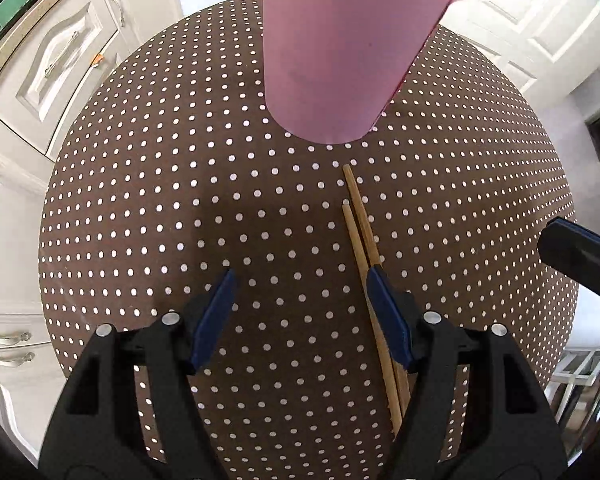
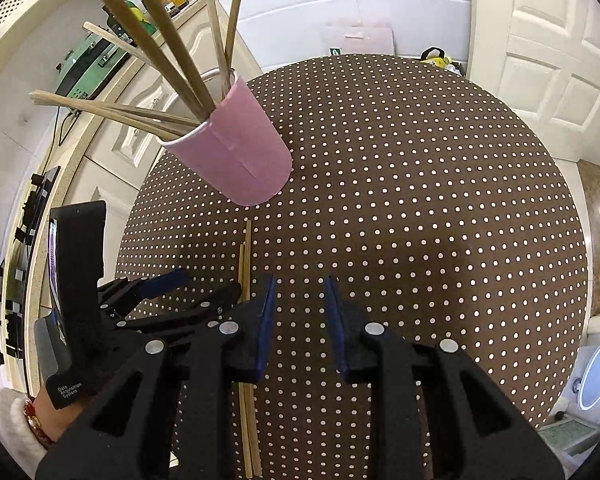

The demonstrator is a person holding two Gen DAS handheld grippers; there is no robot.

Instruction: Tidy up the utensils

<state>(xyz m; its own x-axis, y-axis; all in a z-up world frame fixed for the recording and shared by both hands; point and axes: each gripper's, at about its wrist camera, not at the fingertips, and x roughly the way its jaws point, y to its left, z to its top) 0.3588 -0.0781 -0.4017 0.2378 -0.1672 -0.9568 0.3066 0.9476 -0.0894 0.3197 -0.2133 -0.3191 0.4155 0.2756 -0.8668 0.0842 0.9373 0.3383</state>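
Left wrist view: left gripper (image 1: 302,280) spread wide over the dotted table (image 1: 140,220), nothing held. Two loose chopsticks (image 1: 358,220) lie under its right finger (image 1: 384,312), long axis pointing ahead toward the pink cup (image 1: 340,60); bare cloth to the left.

Right wrist view: right gripper (image 2: 299,292) narrow, empty. Chopsticks (image 2: 246,256) just left of it, running lengthwise; cup (image 2: 244,152) ahead-left, holding sticks; open table to the right.

cups (image 2: 236,152): 1 | loose chopsticks (image 1: 360,224): 2 | chopsticks in cup (image 2: 172,40): several, count unclear | grippers (image 2: 300,300): 2
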